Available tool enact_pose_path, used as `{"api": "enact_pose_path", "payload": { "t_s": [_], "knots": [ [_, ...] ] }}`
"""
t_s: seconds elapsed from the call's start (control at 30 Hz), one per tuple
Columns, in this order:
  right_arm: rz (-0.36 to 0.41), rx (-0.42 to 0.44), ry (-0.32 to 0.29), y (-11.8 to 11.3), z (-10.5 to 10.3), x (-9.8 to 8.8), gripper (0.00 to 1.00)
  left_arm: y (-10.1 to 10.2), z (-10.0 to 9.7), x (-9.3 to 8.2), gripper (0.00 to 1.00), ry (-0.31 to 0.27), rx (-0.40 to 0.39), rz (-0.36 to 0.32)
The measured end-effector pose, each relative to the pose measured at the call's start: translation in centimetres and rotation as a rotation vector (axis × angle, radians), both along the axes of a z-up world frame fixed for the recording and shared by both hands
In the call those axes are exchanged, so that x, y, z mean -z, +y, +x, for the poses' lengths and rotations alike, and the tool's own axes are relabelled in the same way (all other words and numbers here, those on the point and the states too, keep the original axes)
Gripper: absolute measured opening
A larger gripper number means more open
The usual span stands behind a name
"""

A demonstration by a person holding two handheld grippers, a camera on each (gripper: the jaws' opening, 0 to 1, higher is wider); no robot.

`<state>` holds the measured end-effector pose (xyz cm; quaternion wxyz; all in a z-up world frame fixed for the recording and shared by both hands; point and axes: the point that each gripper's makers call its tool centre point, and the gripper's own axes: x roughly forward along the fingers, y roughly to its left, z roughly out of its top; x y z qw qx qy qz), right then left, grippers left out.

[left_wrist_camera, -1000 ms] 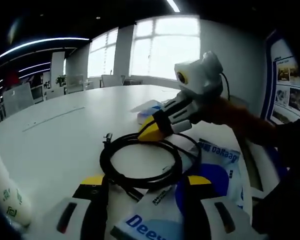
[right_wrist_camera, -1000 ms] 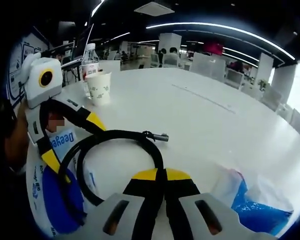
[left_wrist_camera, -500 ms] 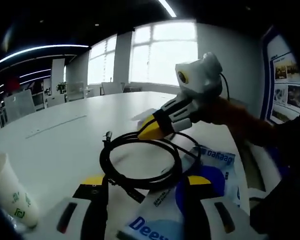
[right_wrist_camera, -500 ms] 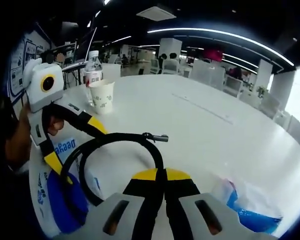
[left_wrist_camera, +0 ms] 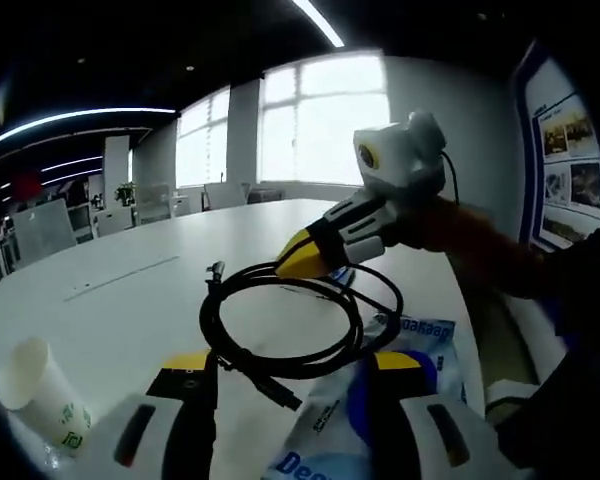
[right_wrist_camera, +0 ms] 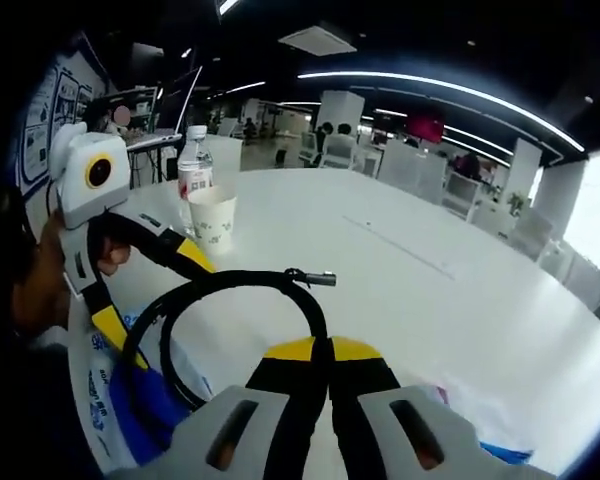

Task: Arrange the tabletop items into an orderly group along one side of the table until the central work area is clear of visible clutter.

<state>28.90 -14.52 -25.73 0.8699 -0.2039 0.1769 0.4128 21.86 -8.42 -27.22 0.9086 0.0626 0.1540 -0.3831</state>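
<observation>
A black cable coil point(left_wrist_camera: 280, 325) hangs as a loop off my right gripper point(left_wrist_camera: 302, 260), which comes in from the right and is shut on its far side. In the right gripper view, that gripper point(right_wrist_camera: 315, 350) stands shut on the cable point(right_wrist_camera: 235, 285), whose plug end sticks out to the right. My left gripper point(left_wrist_camera: 292, 362) is open, its jaws wide to either side of a blue and white tissue pack point(left_wrist_camera: 380, 400) and the coil's near side. The left gripper point(right_wrist_camera: 150, 288) shows open at the left in the right gripper view, above the pack point(right_wrist_camera: 110, 395).
A paper cup point(right_wrist_camera: 212, 218) and a water bottle point(right_wrist_camera: 192, 165) stand at the far left of the white table point(right_wrist_camera: 430, 290). The cup point(left_wrist_camera: 40, 395) sits low on the left in the left gripper view. A blue bag point(right_wrist_camera: 500, 455) lies at the lower right. A hand point(right_wrist_camera: 40, 280) holds the left gripper.
Both views have risen and tilted. The cable coil has come up off the table with the right gripper. The left gripper's jaws stay open.
</observation>
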Motion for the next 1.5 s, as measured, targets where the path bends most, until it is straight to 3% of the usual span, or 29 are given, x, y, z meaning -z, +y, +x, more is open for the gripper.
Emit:
{"api": "enact_pose_path", "payload": {
  "t_s": [0.37, 0.67, 1.03, 1.5],
  "knots": [
    [0.025, -0.009, -0.071, 0.6, -0.5, -4.2, 0.0, 0.6, -0.2, -4.1, 0.58, -0.082, -0.006, 0.006],
    [0.026, -0.016, -0.107, 1.2, -0.7, -6.1, 0.0, 1.1, -0.5, -5.8, 0.58, -0.113, -0.01, 0.015],
    [0.027, -0.006, -0.092, 0.4, -1.3, -5.2, 0.0, 0.5, -1.0, -5.3, 0.58, -0.107, -0.003, 0.011],
    [0.029, 0.065, -0.086, -4.6, -2.7, -4.9, 0.0, -4.0, -1.9, -5.0, 0.58, -0.106, 0.071, 0.01]
  ]
}}
